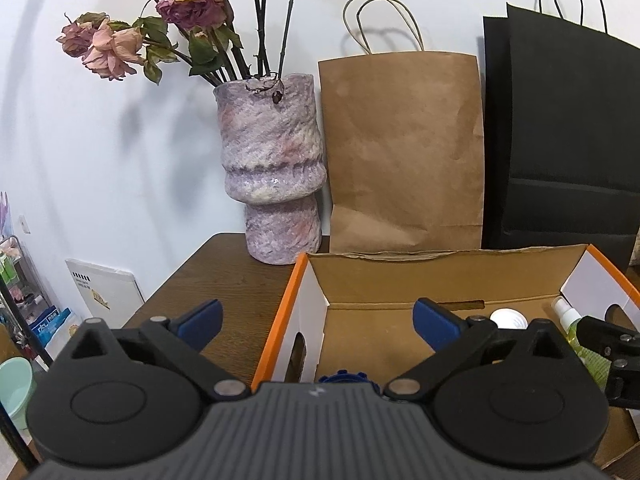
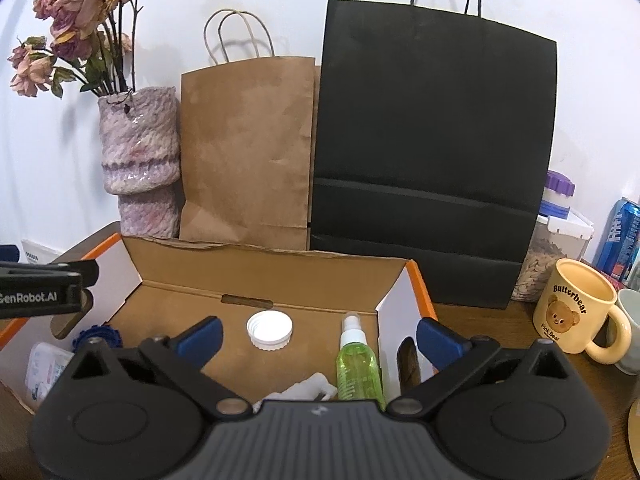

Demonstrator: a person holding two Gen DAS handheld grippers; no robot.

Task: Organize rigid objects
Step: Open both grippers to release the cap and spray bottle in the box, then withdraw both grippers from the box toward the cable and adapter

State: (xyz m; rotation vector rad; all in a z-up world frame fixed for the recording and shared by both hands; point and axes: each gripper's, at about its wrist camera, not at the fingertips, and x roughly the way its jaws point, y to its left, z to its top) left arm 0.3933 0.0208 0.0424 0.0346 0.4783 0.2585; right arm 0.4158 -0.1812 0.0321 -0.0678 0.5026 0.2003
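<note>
Left gripper (image 1: 318,322): jaws spread to full width, nothing between the blue pads; one pad over the bare tabletop (image 1: 224,276), the other inside the box, so that the jaws straddle the box's left wall.

Right gripper (image 2: 318,338): jaws likewise spread wide, empty; one pad over the box floor, the other outside the right wall.

Cardboard box (image 2: 280,272): open-topped, orange-edged, white end walls with hand slots, set on the tabletop directly ahead of both grippers.

Contents of box, as seen from the right wrist:
- White screw cap (image 2: 269,331), lying flat near the middle of the floor, apart from the other items.
- Green spray bottle (image 2: 357,368), white nozzle toward the back wall, lying beside the right end wall.
- White object (image 2: 308,390), partly hidden behind the gripper body, just left of the bottle; kind not discernible.
- Blue ridged lid (image 2: 96,336), near the left end wall, partly hidden.
- Clear plastic packet (image 2: 48,368), at the left front corner; contents not legible.

Behind the box, against the white wall:
- Mottled purple vase (image 1: 276,168) with dried roses (image 1: 116,44), left.
- Brown paper bag (image 1: 404,148), middle, upright.
- Black paper bag (image 2: 432,152), right, upright, overlapping the brown one.

Right of the box on the tabletop:
- Cream mug (image 2: 576,308) printed with a bear.
- Clear canister (image 2: 556,236) with purple lid, behind the mug.
- Blue can (image 2: 622,236), far right edge.
</note>
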